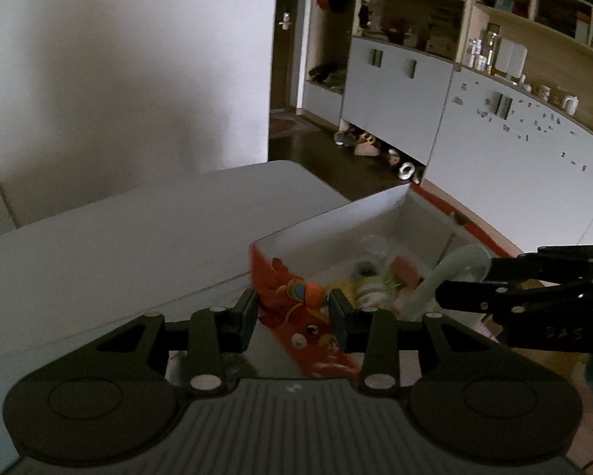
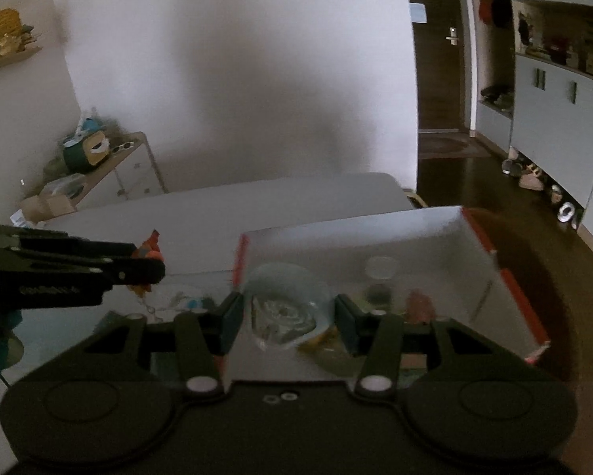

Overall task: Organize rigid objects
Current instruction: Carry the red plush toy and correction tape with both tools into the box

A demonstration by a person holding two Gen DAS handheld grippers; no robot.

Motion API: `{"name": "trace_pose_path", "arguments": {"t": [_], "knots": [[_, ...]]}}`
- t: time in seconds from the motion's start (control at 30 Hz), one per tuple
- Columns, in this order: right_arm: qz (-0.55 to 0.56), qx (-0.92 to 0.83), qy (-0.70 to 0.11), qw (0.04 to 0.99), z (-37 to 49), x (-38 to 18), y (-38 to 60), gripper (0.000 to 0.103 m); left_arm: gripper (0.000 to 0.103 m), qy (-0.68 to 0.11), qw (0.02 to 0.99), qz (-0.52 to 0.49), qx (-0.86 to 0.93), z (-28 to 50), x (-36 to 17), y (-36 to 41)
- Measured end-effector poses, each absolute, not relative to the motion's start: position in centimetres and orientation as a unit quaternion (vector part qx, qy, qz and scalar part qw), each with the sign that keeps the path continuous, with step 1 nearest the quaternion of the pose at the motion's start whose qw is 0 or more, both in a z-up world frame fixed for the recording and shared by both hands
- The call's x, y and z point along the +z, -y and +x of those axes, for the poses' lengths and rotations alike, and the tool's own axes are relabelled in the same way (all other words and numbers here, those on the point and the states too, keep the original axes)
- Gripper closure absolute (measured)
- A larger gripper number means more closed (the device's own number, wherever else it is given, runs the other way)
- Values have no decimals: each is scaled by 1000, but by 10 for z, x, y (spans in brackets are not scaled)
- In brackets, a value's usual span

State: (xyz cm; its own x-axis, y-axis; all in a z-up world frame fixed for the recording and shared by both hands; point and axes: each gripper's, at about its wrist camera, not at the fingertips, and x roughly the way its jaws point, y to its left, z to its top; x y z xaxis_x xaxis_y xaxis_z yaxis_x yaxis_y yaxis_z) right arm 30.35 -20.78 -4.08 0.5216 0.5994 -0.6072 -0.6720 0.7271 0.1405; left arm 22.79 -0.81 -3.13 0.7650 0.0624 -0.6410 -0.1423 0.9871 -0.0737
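A: Left wrist view first. Shows a red toy [image 1: 308,332] pinched in the left gripper [image 1: 292,310], jaws drawn in narrow with a pad on either side of it. Held up off the table [image 1: 118,237], just beside the near corner of the box [image 1: 336,221].

B: And from the right wrist?

A: Much the same. Right gripper [image 2: 286,316] closed partway on a clear bowl [image 2: 284,301], set a little wider than the left. Bowl lifted at the near wall of the box. Blurred there, so probably gripped across its sides, hard to swear to.

B: Anything boxed already?

A: Yes. Can make out a jar [image 1: 369,281], a pink block [image 1: 405,271] and a pale cup [image 2: 381,267] on the bottom. Also something yellowish, too smeared to name.

B: So partly done?

A: Looks that way. Several pieces in, two more in the air. Left to do: lower bowl and toy inside, let go, then sweep the table for strays. Seems to be some small clutter [image 2: 185,303] lying below the left gripper, unclear what.

B: Worth watching?

A: Crowding. Glass onto glass, so better set down gently.
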Motion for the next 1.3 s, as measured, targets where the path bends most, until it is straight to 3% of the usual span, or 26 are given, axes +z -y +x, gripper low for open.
{"name": "trace_pose_path", "arguments": {"t": [0.57,1.3], "knots": [[-61,336,-334,879,368,-62,273,54,65,-375,924,-39,62,316,-54,73],[-115,371,-358,849,409,-93,256,55,65,-467,877,-14,116,390,-122,84]]}}
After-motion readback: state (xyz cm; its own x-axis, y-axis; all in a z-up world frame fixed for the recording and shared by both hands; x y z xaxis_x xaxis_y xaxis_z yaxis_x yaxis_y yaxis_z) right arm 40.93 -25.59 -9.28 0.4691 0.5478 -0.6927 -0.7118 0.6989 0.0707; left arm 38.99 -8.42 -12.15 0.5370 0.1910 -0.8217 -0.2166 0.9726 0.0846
